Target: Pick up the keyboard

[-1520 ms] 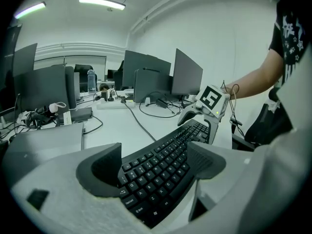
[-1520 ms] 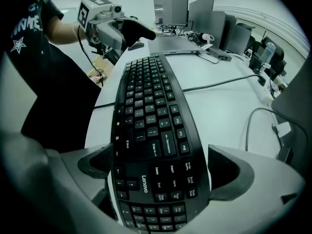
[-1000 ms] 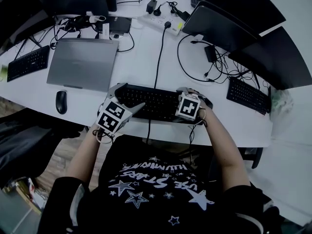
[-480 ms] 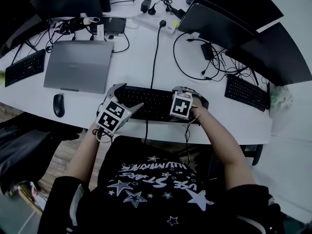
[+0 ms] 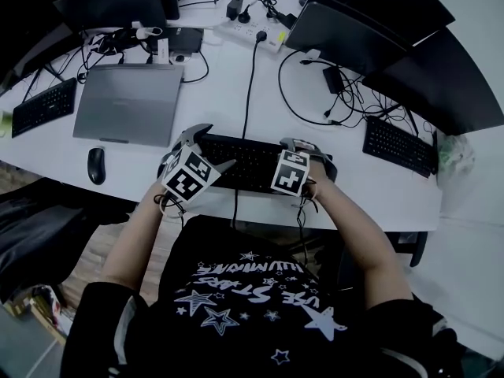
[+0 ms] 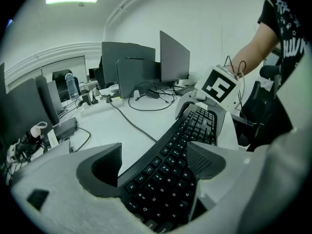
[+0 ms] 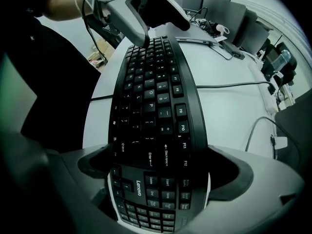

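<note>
A black curved keyboard (image 5: 248, 160) lies crosswise near the white table's front edge. My left gripper (image 5: 206, 150) is at its left end and my right gripper (image 5: 298, 161) at its right end. In the left gripper view the keyboard (image 6: 195, 126) runs between the two jaws of the left gripper (image 6: 153, 162), which close on its long edges. In the right gripper view the right gripper (image 7: 158, 172) clamps the keyboard (image 7: 151, 96) just ahead of the number pad, one jaw on each long edge. Its cable (image 5: 250, 85) runs back across the table.
A closed grey laptop (image 5: 130, 101) and a mouse (image 5: 96, 165) sit to the left, with a small keyboard (image 5: 43, 105) beyond. Another keyboard (image 5: 398, 146) lies at the right. Monitors (image 5: 358, 42), a power strip (image 5: 252, 34) and loose cables fill the back. The table edge (image 5: 236, 211) is close to my body.
The left gripper has tipped up and shifted slightly right at the keyboard's left end. The right gripper has slid a little left along the keyboard.
</note>
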A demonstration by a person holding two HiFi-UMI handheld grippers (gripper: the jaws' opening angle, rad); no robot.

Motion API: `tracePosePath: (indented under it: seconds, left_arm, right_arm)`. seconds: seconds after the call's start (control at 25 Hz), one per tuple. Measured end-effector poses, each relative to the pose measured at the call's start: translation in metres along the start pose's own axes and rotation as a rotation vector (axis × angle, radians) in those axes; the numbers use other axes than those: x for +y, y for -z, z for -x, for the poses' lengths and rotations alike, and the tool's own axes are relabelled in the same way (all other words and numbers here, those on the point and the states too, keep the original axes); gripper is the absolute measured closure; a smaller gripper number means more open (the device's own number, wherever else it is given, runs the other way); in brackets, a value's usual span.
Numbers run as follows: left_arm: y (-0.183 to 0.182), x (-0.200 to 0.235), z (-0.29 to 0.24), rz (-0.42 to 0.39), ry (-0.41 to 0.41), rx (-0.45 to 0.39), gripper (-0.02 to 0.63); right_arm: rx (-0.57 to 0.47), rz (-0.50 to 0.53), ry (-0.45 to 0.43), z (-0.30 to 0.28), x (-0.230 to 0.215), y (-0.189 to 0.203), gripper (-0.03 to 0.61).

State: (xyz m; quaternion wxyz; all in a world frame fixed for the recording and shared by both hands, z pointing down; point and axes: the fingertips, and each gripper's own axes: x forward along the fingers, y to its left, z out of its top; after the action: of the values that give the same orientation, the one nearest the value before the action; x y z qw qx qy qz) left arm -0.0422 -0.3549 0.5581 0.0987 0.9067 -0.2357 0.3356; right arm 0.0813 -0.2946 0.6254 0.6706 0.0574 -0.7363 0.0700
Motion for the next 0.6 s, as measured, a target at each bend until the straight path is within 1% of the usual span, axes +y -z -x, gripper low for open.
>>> tracePosePath:
  seconds: [0.16, 0.28, 0.44, 0.52, 0.6]
  left_arm:
    - [-0.005, -0.005, -0.002, -0.116, 0.024, 0.048, 0.201]
    - [-0.01, -0.008, -0.004, -0.197, 0.05, 0.083, 0.201]
    - [-0.014, -0.015, -0.01, -0.283, 0.093, 0.135, 0.201]
    - [-0.016, -0.02, -0.016, -0.328, 0.123, 0.169, 0.201]
    - [-0.014, -0.027, -0.022, -0.366, 0.179, 0.226, 0.201]
  right_arm:
    - [-0.04, -0.027, 0.095, 0.008, 0.006, 0.002, 0.005]
    - [-0.047, -0.021, 0.174, 0.014, 0.009, 0.002, 0.004]
    - [-0.058, -0.008, 0.247, 0.019, 0.011, 0.001, 0.005]
    - [-0.062, -0.003, 0.28, 0.022, 0.013, 0.0, 0.005]
    - [-0.07, 0.004, 0.311, 0.025, 0.014, 0.001, 0.003]
